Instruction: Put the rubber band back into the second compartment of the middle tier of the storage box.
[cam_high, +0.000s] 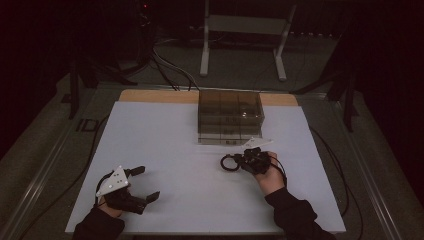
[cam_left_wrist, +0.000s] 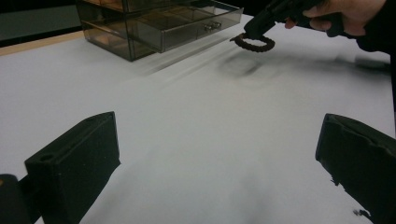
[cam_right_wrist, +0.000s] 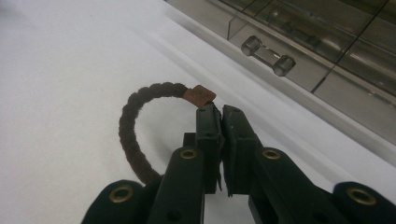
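Bracelet (cam_right_wrist: 135, 126), a dark braided loop with a small tan tag, hangs from the right gripper (cam_right_wrist: 219, 112), whose jaws are pinched shut on the cord beside the tag. It is held just above the white table (cam_high: 165, 135), close in front of the clear drawer box (cam_high: 230, 117), probably so it can go into a drawer once one is pulled out. Left gripper (cam_high: 145, 182) rests near the table's front edge, jaws wide apart and empty, likely free to work a drawer.
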